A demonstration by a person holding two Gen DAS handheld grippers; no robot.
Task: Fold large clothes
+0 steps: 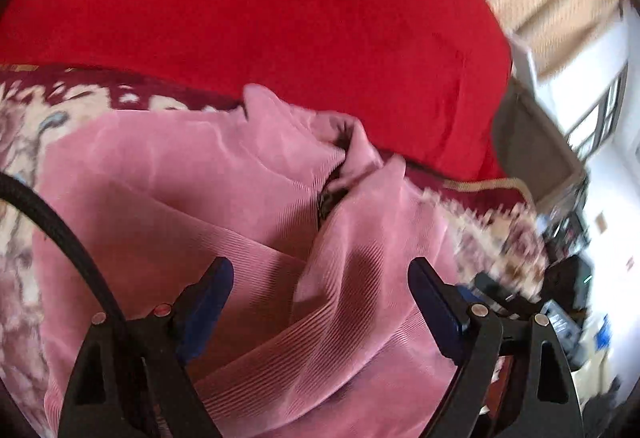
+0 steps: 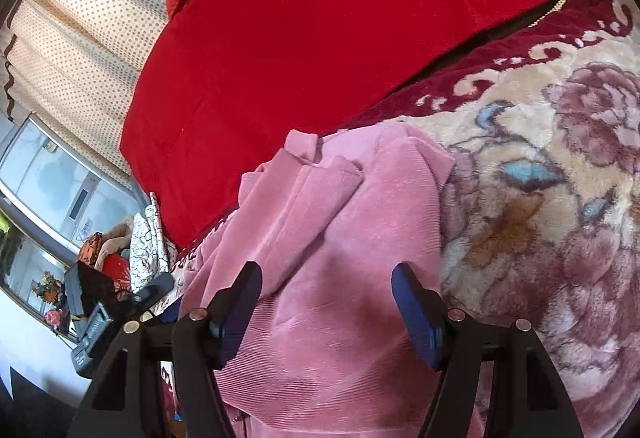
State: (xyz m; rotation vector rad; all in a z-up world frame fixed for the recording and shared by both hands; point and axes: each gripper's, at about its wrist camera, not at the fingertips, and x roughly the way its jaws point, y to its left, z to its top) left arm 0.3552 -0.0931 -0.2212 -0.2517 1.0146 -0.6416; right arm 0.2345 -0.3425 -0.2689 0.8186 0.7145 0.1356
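Observation:
A pink ribbed garment (image 1: 192, 181) lies rumpled on a floral plush blanket (image 1: 20, 125). Its folds bunch around a dark opening (image 1: 328, 197) near the middle. My left gripper (image 1: 320, 270) hangs just above the cloth, open wide, with nothing between its blue pads (image 1: 208, 302). In the right wrist view the same garment (image 2: 340, 222) shows a flat lapel or collar (image 2: 316, 161) at its far end. My right gripper (image 2: 327, 272) is open over the garment's near part, its pads (image 2: 416, 314) not pressing on any cloth.
A bright red cover (image 1: 280, 17) (image 2: 320, 17) spreads behind the garment. The floral blanket (image 2: 540, 177) extends to the right. A black cable (image 1: 52, 222) curves at the left. Curtains (image 2: 80, 17), a window and cluttered furniture (image 2: 92, 302) stand beyond the bed's edge.

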